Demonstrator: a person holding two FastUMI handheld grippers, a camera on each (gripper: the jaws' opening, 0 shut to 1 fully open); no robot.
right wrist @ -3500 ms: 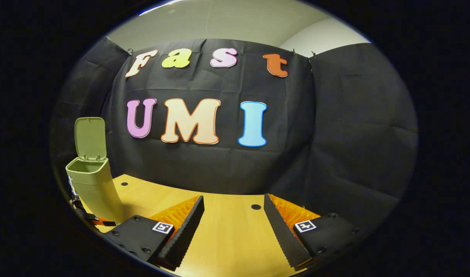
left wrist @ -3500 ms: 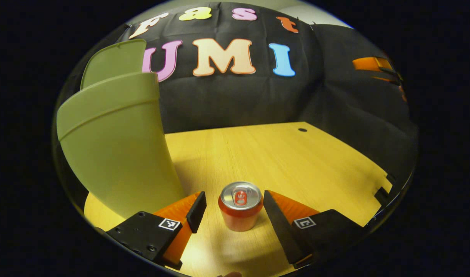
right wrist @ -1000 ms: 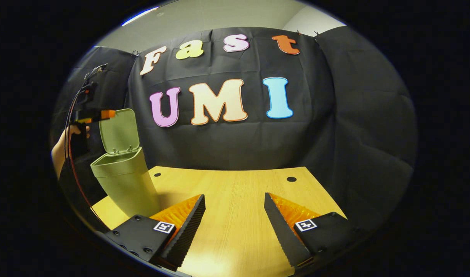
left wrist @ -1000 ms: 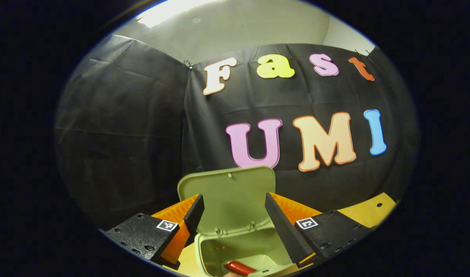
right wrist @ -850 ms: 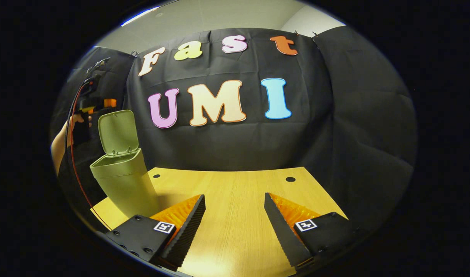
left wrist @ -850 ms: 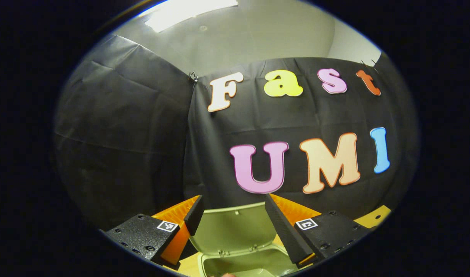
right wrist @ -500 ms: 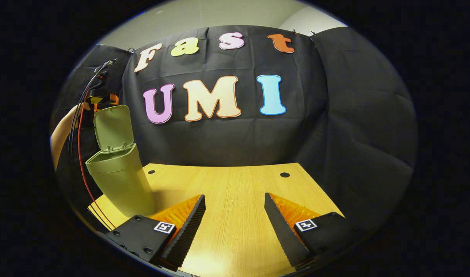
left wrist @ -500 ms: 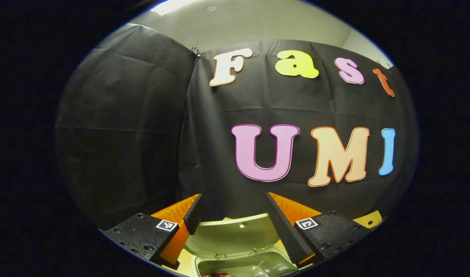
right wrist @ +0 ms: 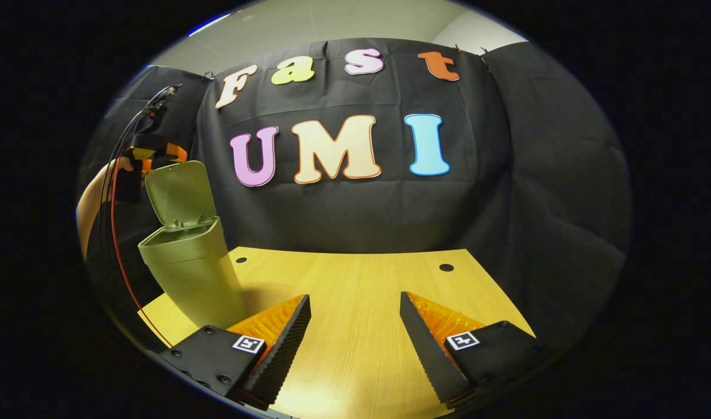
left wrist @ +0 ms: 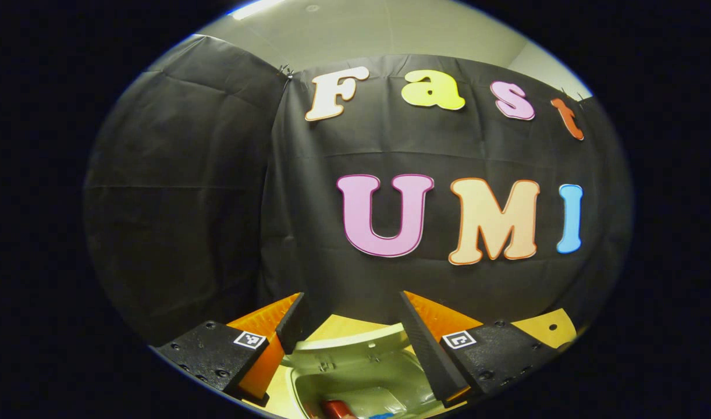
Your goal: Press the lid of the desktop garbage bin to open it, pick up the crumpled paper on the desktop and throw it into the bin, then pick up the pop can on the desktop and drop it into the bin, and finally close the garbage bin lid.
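The green bin stands at the table's left end with its lid hinged up and leaning forward over the mouth. My left gripper is held by a hand just behind the lid's top edge. In the left gripper view, that gripper is open with the lid seen edge-on between its fingers. Below it the bin's inside shows the red pop can. My right gripper is open and holds nothing, low over the table.
The wooden table spreads out to the right of the bin, with two small round holes near its far edge. Cables hang from the left gripper down past the bin's left side. The black cloth wall closes off the back.
The pop can went from the table into the bin. My left gripper rose above the bin and moved behind the lid, which now leans further forward. The right gripper hardly moved.
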